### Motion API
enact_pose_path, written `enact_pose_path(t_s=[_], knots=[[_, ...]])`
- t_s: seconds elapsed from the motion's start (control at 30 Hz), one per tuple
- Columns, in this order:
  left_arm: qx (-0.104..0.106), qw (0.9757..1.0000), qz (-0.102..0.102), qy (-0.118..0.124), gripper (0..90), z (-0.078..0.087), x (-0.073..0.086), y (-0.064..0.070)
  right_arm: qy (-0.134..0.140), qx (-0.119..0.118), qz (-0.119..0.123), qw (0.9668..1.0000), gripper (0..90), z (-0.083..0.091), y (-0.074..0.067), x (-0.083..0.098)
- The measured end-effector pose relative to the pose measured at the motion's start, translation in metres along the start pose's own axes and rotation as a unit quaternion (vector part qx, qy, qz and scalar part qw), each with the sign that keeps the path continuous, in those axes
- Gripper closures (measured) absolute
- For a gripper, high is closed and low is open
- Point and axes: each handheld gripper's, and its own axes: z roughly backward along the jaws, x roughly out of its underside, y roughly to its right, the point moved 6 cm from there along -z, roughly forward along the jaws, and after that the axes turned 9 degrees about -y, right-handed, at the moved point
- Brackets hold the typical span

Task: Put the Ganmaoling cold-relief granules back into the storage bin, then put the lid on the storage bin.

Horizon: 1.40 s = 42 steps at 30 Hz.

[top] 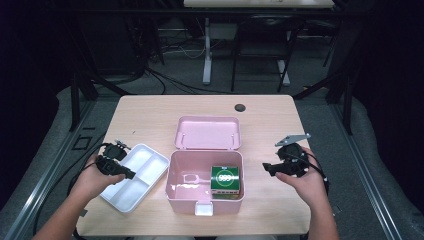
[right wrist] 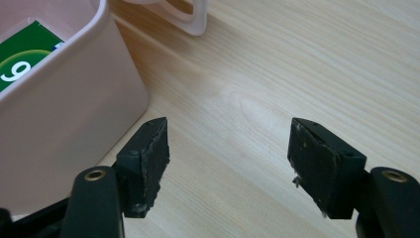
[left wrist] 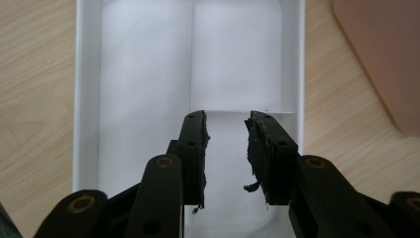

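Note:
A pink box (top: 172,186) stands open at the table's middle, its lid (top: 207,132) laid back behind it. Inside, at the right, lies a green carton (top: 225,179) with white digits. Left of the box sits a white divided tray (top: 145,161). My left gripper (top: 131,175) hangs over that tray. In the left gripper view the tray (left wrist: 138,74) lies under the left gripper (left wrist: 227,119), whose jaws stand apart with nothing between the pads. My right gripper (top: 266,168) is held just right of the box. In its own view the right gripper (right wrist: 228,126) is open over bare wood, beside the pink box wall (right wrist: 64,114) and the carton (right wrist: 25,54).
The box's pink clasp (top: 203,208) sticks out toward the table's front edge, and the clasp (right wrist: 195,20) also appears at the top of the right gripper view. A corner of the pink box (left wrist: 386,59) lies right of the tray. A dark round hole (top: 240,107) marks the far tabletop.

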Motion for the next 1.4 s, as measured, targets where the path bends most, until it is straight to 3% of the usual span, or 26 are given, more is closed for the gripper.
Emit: enact_pose_path(t_s=[0.03, 0.07, 0.1, 0.2, 0.6, 1.4], knots=[[0.0, 1.0, 0.0, 0.0, 69.9, 0.0, 0.0, 0.0, 0.0, 0.0, 0.0, 1.0, 32.1, 0.0, 0.0, 0.0], [-0.006, 0.9998, -0.005, -0.018, 71.6, -0.005, -0.001, -0.003, 0.003, 0.003, -0.002, 1.0, 32.1, 0.001, 0.001, 0.0], [-0.006, 0.9998, -0.005, -0.018, 72.6, -0.005, -0.001, -0.003, 0.003, 0.003, -0.002, 1.0, 32.1, 0.001, 0.001, 0.0], [-0.013, 0.9987, -0.011, -0.049, 74.8, -0.015, -0.004, -0.007, 0.002, 0.001, -0.002, 1.0, 32.1, 0.001, 0.0, 0.002], [-0.022, 0.9938, -0.018, -0.108, 79.5, -0.035, -0.007, -0.014, 0.0, 0.007, -0.001, 1.0, 31.8, -0.001, -0.002, 0.001], [-0.021, 0.9878, -0.012, -0.154, 88.0, -0.057, -0.017, -0.017, -0.003, 0.001, 0.005, 1.0, 31.9, -0.005, -0.003, 0.002]])
